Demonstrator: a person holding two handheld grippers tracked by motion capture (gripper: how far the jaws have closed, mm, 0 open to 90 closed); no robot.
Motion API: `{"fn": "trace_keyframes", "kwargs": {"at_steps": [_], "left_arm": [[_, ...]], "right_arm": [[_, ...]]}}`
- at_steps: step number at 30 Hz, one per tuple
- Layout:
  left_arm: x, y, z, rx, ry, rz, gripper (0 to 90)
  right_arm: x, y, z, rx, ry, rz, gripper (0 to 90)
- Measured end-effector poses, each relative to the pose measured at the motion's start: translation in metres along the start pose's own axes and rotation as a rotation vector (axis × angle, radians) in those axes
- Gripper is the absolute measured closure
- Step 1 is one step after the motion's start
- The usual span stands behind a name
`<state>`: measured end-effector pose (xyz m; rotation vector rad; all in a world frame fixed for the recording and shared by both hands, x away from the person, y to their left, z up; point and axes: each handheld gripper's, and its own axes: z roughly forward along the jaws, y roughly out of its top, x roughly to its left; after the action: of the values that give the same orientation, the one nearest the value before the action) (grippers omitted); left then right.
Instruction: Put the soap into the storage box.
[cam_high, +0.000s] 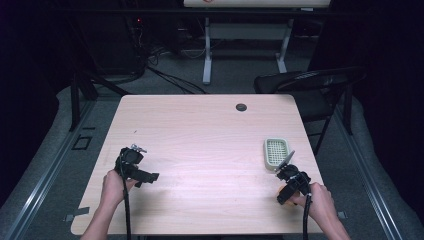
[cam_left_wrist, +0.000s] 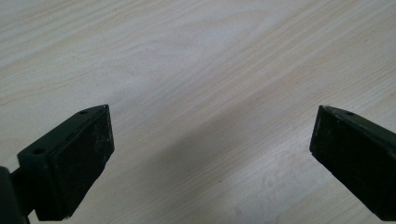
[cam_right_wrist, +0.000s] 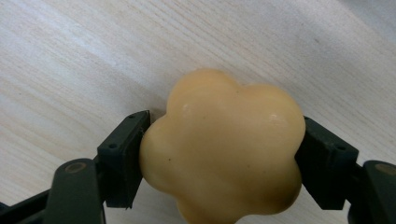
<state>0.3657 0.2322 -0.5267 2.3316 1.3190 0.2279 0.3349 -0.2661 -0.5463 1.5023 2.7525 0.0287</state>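
The right gripper (cam_right_wrist: 224, 149) is closed on a yellow flower-shaped soap (cam_right_wrist: 223, 149); both black jaws press its sides, and the soap is just above the wooden table (cam_high: 200, 135). In the high view this gripper (cam_high: 286, 194) is near the table's front right corner, just in front of a small pale green tray (cam_high: 276, 153). The left gripper (cam_left_wrist: 210, 140) has its jaws wide apart over bare wood, well apart from the tray.
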Motion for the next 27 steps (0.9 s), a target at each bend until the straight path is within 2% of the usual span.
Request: {"fn": "trace_keyframes", "kwargs": {"at_steps": [11,13,15,23,24,25,27], "left_arm": [[-0.0002,0.0000,-0.0005,-0.002,0.002,-0.001,0.0],[-0.0001,0.0000,-0.0005,-0.001,0.002,-0.001,0.0],[-0.0004,0.0001,-0.0006,-0.002,0.002,-0.001,0.0],[-0.0006,0.0002,-0.0005,0.000,0.001,0.001,0.0],[-0.0006,0.0002,-0.0006,0.003,-0.001,0.002,0.0],[-0.0006,0.0002,-0.0006,0.003,-0.001,0.002,0.0],[-0.0008,0.0002,-0.0007,0.002,-0.002,0.000,0.0]], "right_arm": [[-0.0011,-0.0017,-0.0055,-0.007,-0.004,0.003,26.4],[-0.0008,-0.0033,-0.0042,-0.035,0.009,0.026,26.5],[-0.0016,-0.0019,-0.0050,0.001,0.005,0.000,26.5],[-0.0010,-0.0022,-0.0011,0.014,0.003,-0.005,26.5],[0.0008,-0.0037,0.0037,-0.015,0.013,0.023,26.5],[0.0008,-0.0037,0.0037,-0.015,0.013,0.023,26.5],[-0.0010,-0.0012,-0.0002,0.046,-0.003,-0.020,26.4]]}}
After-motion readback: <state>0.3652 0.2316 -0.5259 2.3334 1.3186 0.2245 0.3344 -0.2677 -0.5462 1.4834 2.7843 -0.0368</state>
